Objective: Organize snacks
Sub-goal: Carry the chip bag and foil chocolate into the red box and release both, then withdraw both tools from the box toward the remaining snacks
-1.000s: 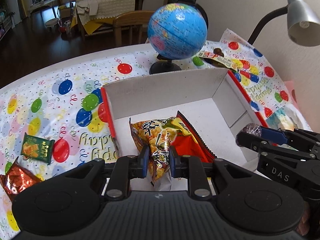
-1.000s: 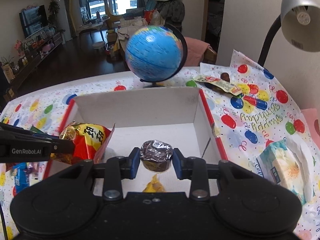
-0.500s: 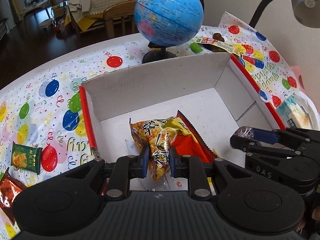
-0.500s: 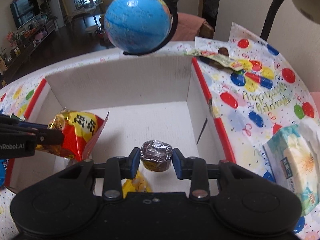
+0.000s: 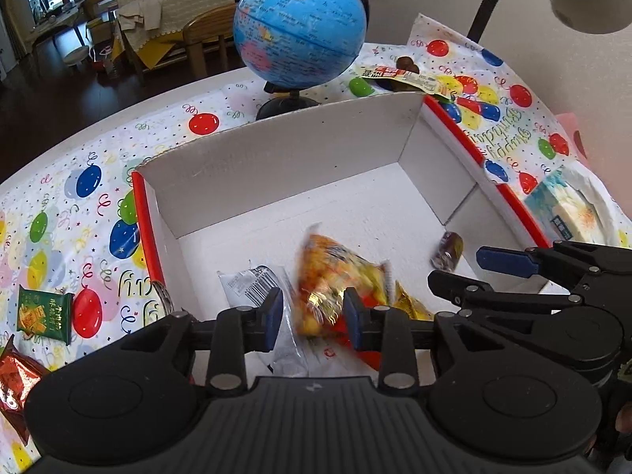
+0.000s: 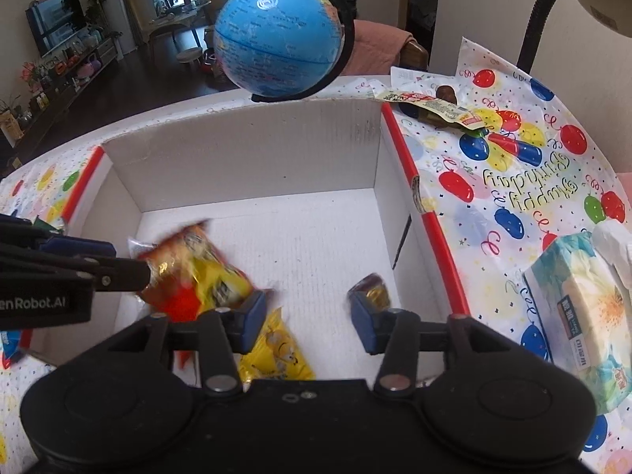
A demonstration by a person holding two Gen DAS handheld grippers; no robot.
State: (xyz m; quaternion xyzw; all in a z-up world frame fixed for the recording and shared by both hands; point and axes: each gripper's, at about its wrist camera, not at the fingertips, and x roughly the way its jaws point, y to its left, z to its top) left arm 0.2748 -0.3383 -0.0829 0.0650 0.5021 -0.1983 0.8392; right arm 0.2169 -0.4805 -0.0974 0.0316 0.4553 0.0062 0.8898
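Along my left claw (image 5: 312,318) I look down into the white cardboard box with red edges (image 5: 276,166), which sits on the balloon-print birthday tablecloth (image 5: 79,197). My jaws are opening, and the crinkly orange-and-yellow snack bag (image 5: 335,276) shows blurred between the blue pads with neither pad pressing on it, its lower end over the box floor. Beside it lies a clear wrapper with a barcode (image 5: 252,282), partly behind my left pad. A small foil-wrapped brown sweet (image 5: 448,249) sits near the box's right wall, just beyond my right claw (image 5: 470,270), which reaches in from the right. Outside the box, on the cloth to the left, lie a small green snack packet (image 5: 43,312) and a shiny red-brown packet (image 5: 15,379). A blue globe on a black stand (image 5: 300,27) rises behind the box.

Along my right claw (image 6: 306,322) the jaws are opening too, with only bare box floor (image 6: 316,252) between the pads. The foil sweet (image 6: 369,288) rests on the floor touching or just beyond the tip of the right pad; I cannot tell which. A yellow cartoon-printed packet (image 6: 276,355) lies under my left pad. The orange-and-yellow bag (image 6: 193,268) is blurred at the tip of my left claw (image 6: 130,266). A floral tissue pack (image 6: 580,308) lies on the cloth to the right of the box.
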